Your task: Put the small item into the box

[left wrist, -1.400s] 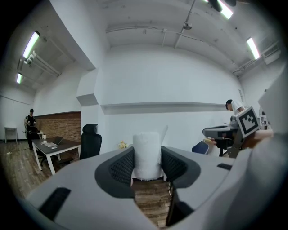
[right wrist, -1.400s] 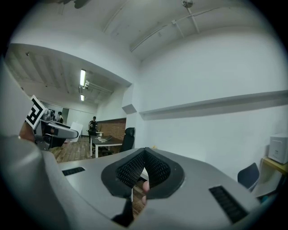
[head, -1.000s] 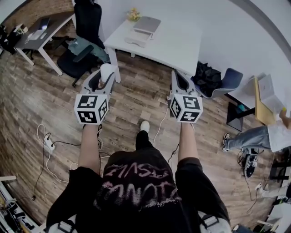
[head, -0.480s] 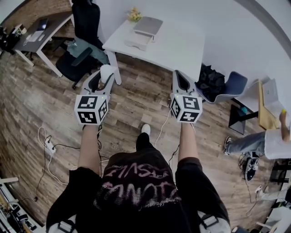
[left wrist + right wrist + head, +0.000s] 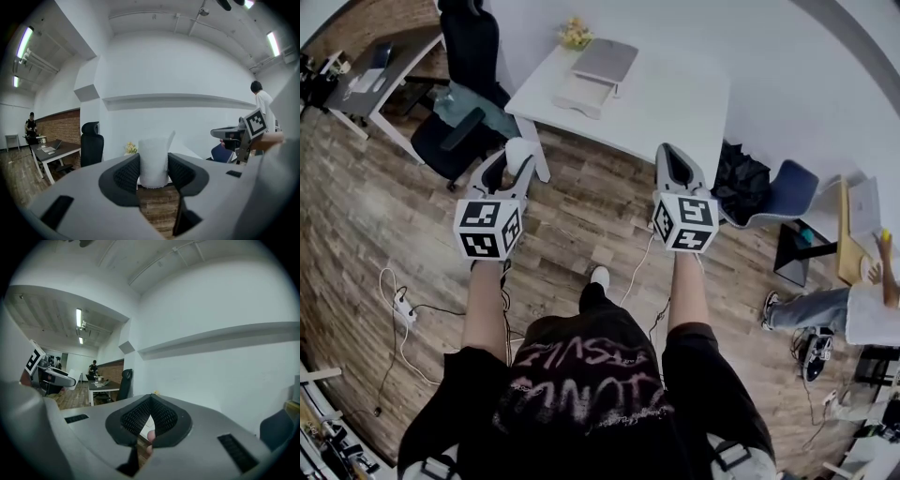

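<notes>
Pinching: left gripper (image 5: pixel 512 165) jaws grip a white foam roll (image 5: pixel 153 157)
Right gripper (image 5: pixel 151 400): jaws pressed together, nothing between
Bench (image 5: pixel 675 94): white, ahead

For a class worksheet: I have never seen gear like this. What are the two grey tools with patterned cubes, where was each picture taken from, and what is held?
A person standing on a wood floor holds a two-jaw gripper in each hand; the cubes are part of them. One picture comes from a head camera looking down. The other two come from cameras on the grippers, looking along the jaws. The left gripper is clamped on a small white item. The right gripper is shut, gripping nothing. Ahead, a white table bears a low white box and a flat grey thing.
</notes>
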